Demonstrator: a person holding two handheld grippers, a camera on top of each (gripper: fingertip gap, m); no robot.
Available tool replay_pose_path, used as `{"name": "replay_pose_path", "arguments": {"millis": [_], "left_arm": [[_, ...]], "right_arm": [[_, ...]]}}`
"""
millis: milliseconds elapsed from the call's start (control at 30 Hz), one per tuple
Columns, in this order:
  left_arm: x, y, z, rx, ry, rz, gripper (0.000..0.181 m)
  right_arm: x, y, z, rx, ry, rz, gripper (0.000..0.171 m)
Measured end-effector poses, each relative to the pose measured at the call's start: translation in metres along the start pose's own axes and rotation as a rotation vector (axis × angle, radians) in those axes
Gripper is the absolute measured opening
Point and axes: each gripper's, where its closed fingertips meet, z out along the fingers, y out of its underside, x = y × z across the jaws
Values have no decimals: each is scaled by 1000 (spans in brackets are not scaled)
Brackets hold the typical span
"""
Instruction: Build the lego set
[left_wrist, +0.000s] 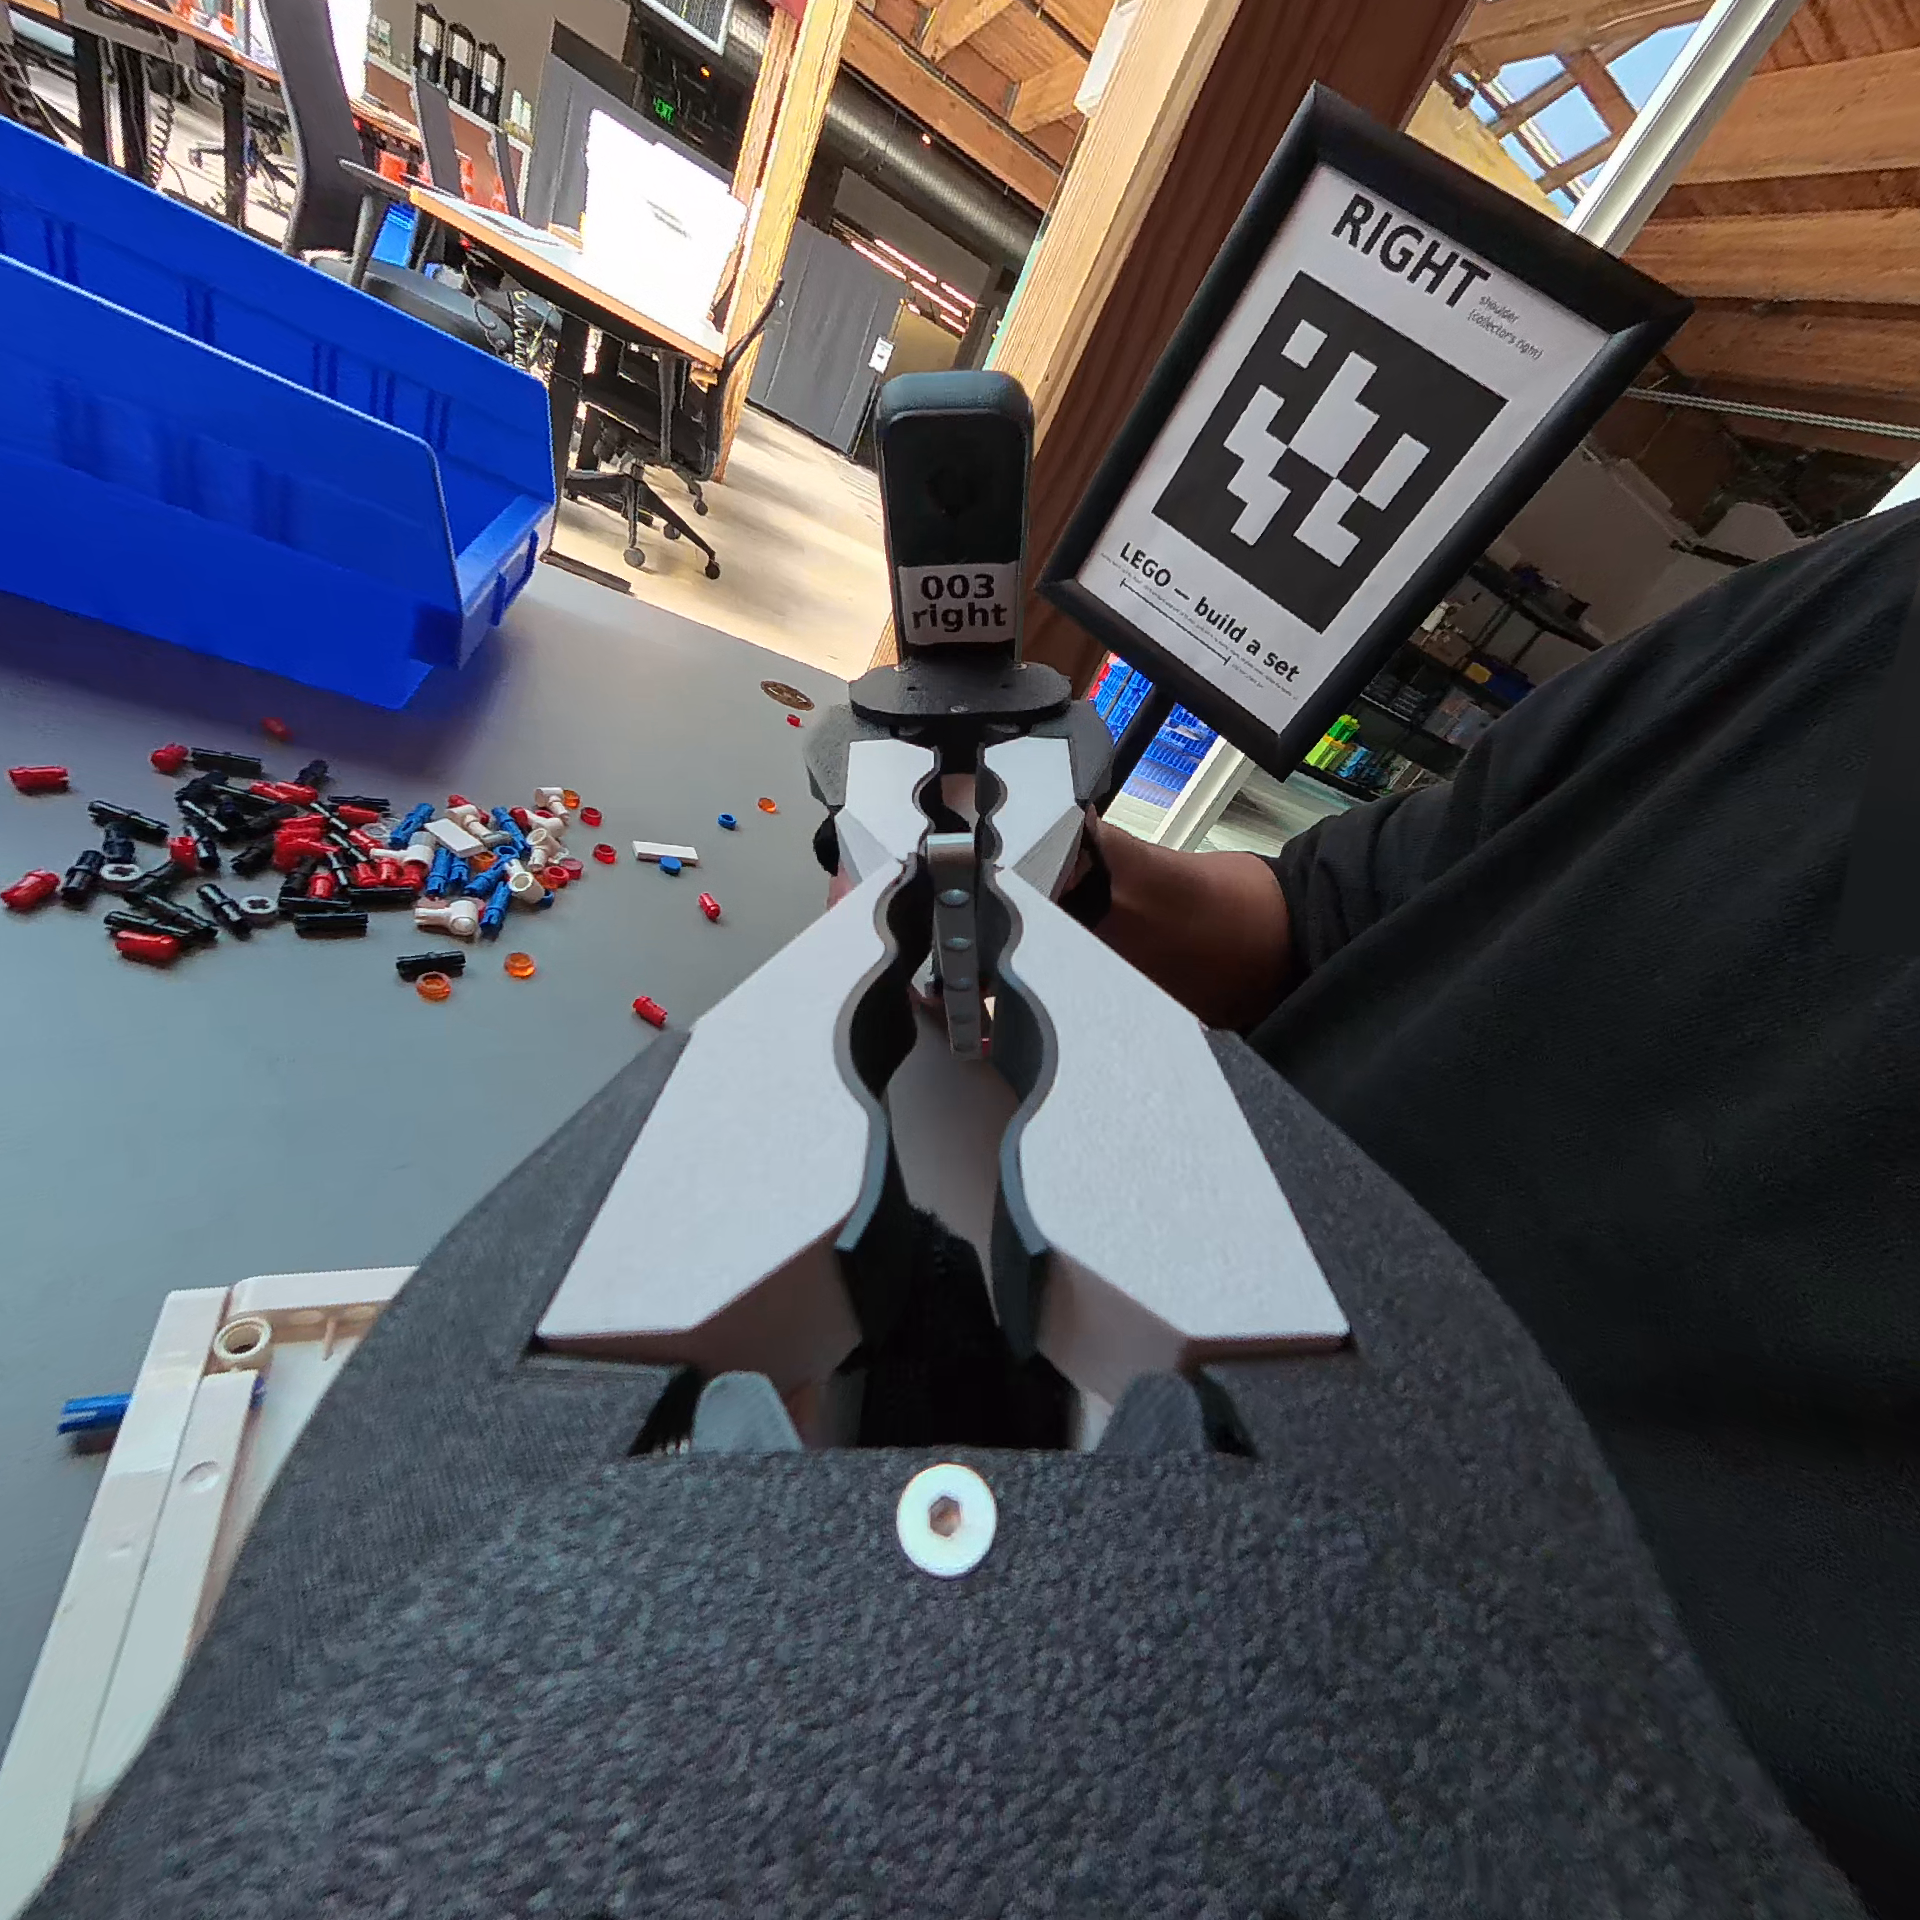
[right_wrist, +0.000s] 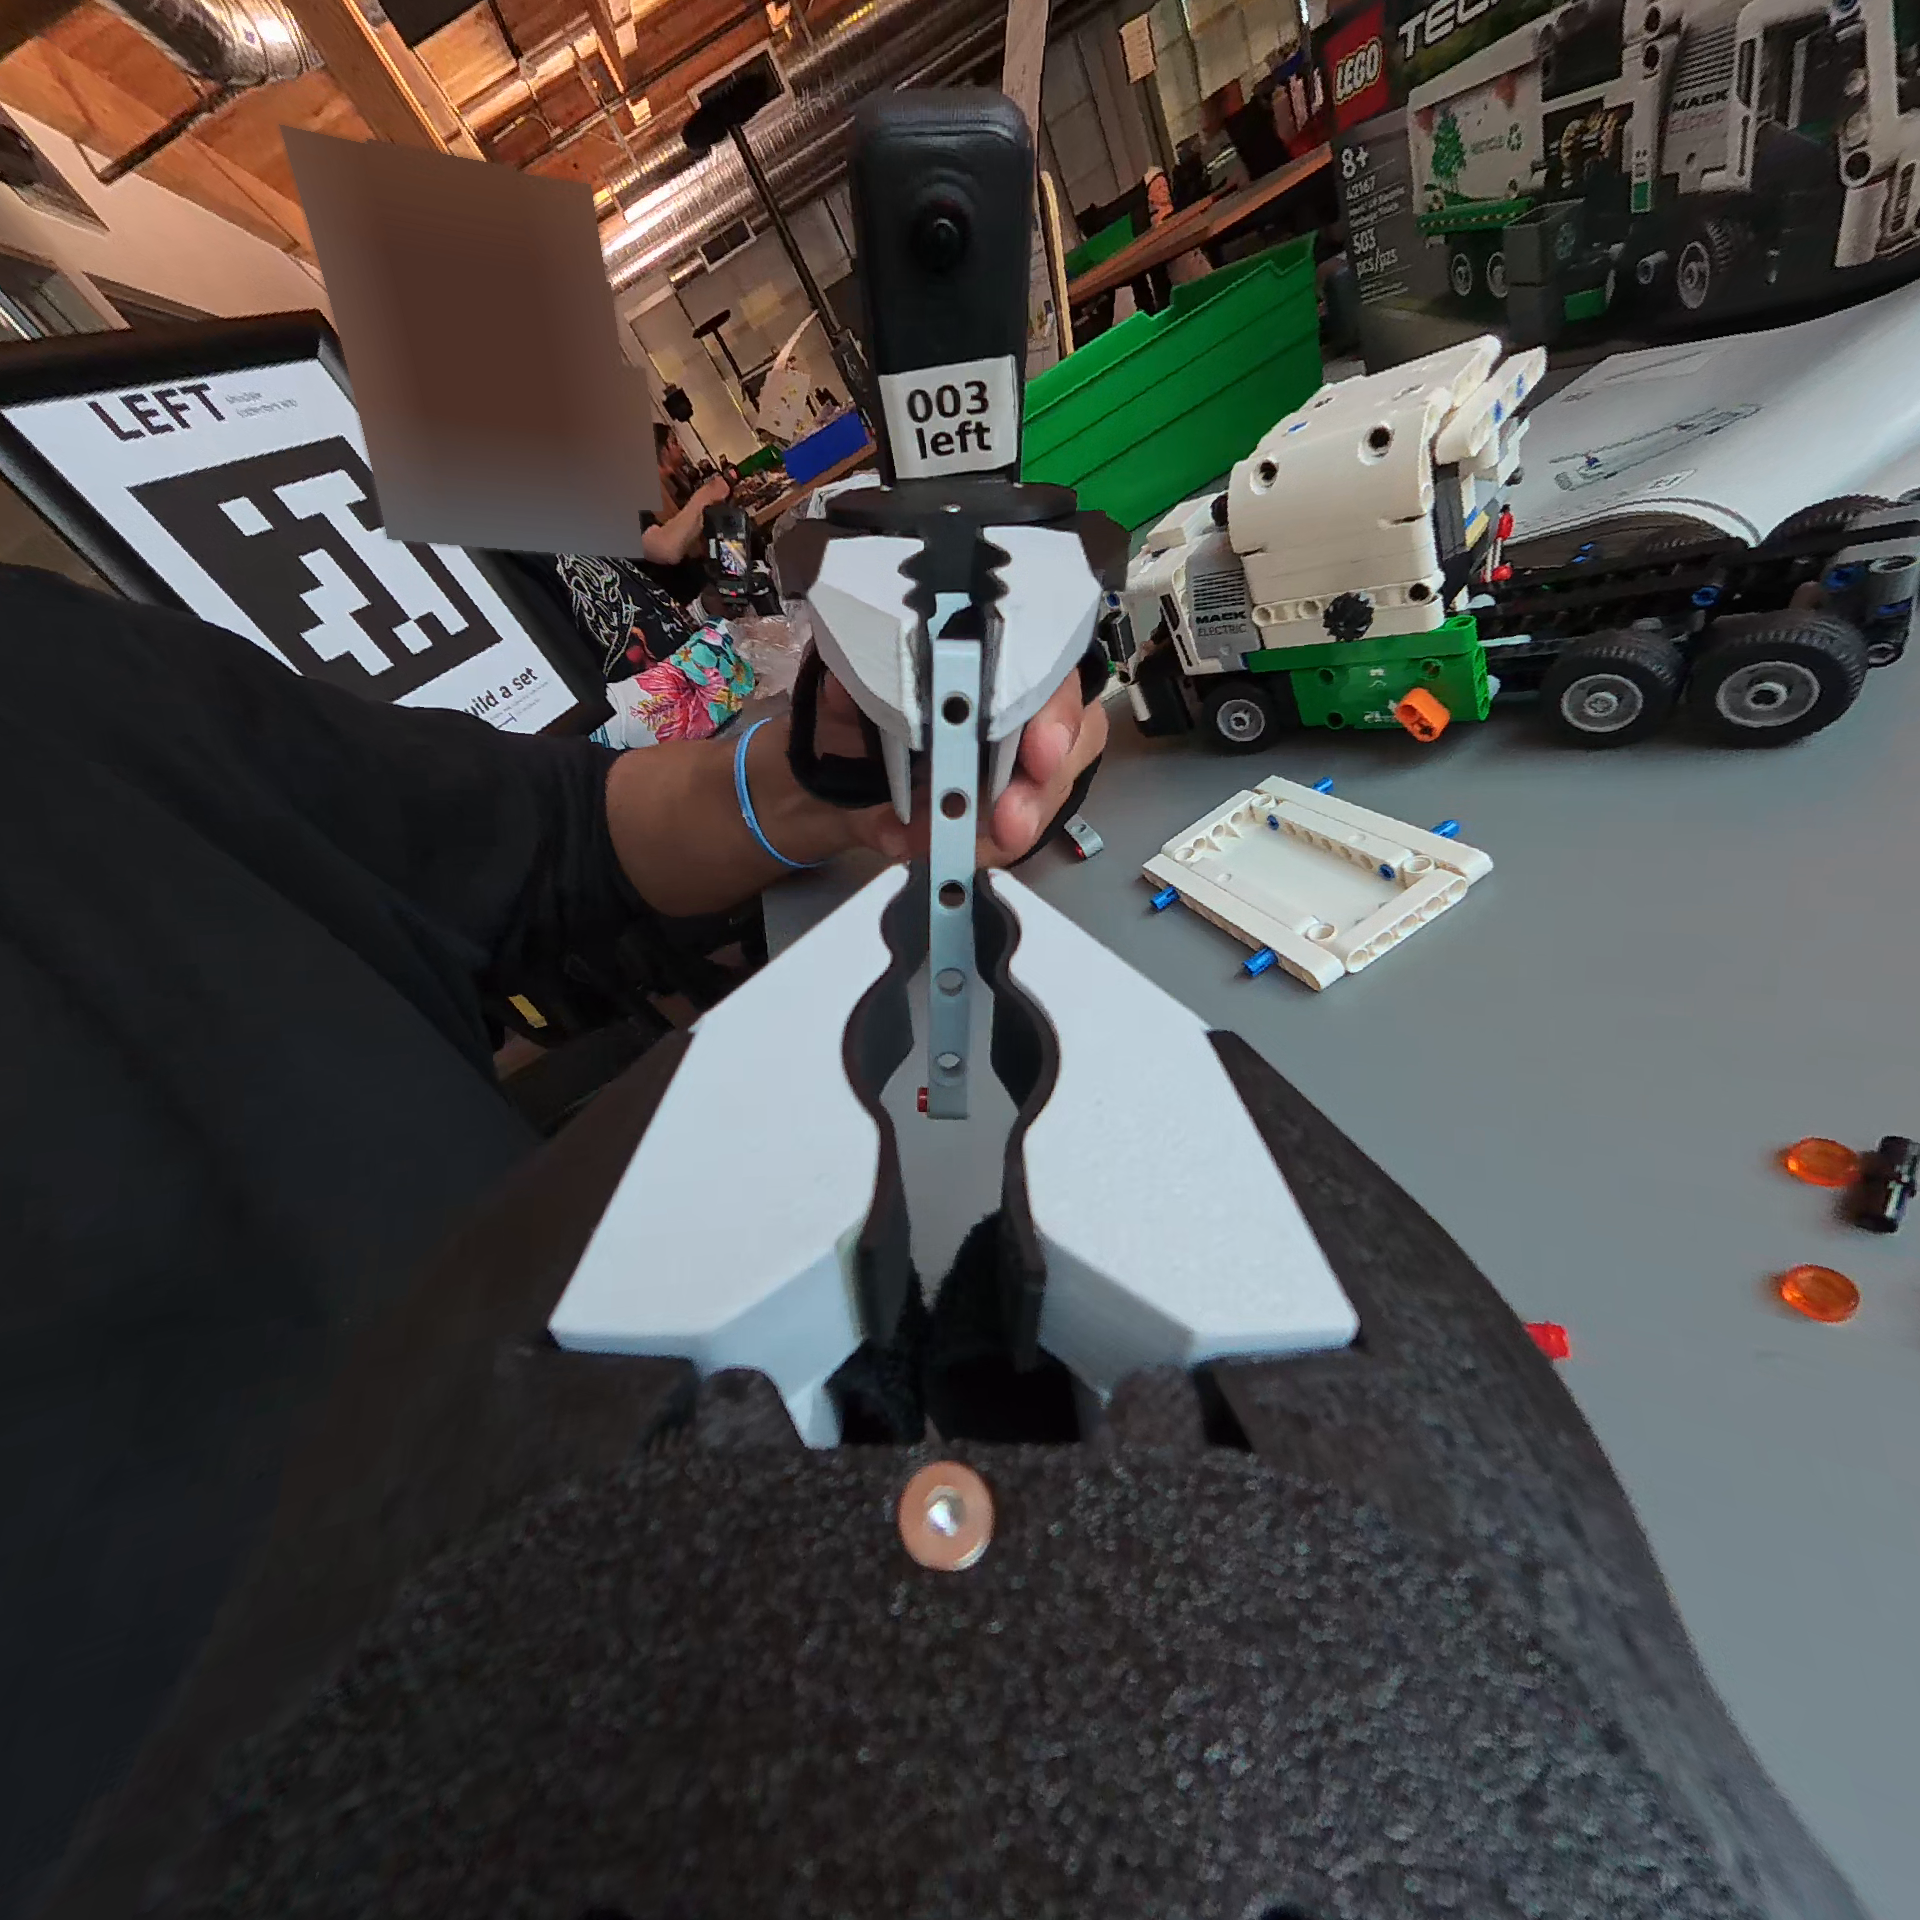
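A grey beam is pinched in mid-air between both facing tools: left gripper clenched on one end, right gripper apparently too. Far right, truck largely built; white panel and loose pins remain unused

Grey beam with round holes, between white-faced, black-edged fingers. Dark speckled grey gripper body. Blue bin at 10 o'clock. Red, black, blue, white pins scattered at 9 o'clock, on plain grey table. White panel with blue pegs at 2 o'clock. White, green, black truck at 1 o'clock. Orange round studs at 3 o'clock. Black-framed black-and-white checker marker.
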Motion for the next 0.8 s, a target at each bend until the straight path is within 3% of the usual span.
{"name": "replay_pose_path", "arguments": {"millis": [400,433,533,633,800], "left_arm": [[2,1,3,-13,-32,90,6],[3,4,6,-26,-58,144,1],[-2,21,14,-136,-150,266,16],[-21,43,27,-287,-272,306,18],[-56,58,45,-456,-480,332,18]], "right_arm": [[0,1,-10,-43,74,-102,7],[-1,1,-19,-60,114,-130,7],[8,-11,-77,-27,373,-189,7],[21,-2,-132,-22,589,-176,6],[32,10,-153,136,603,-109,7]]}}
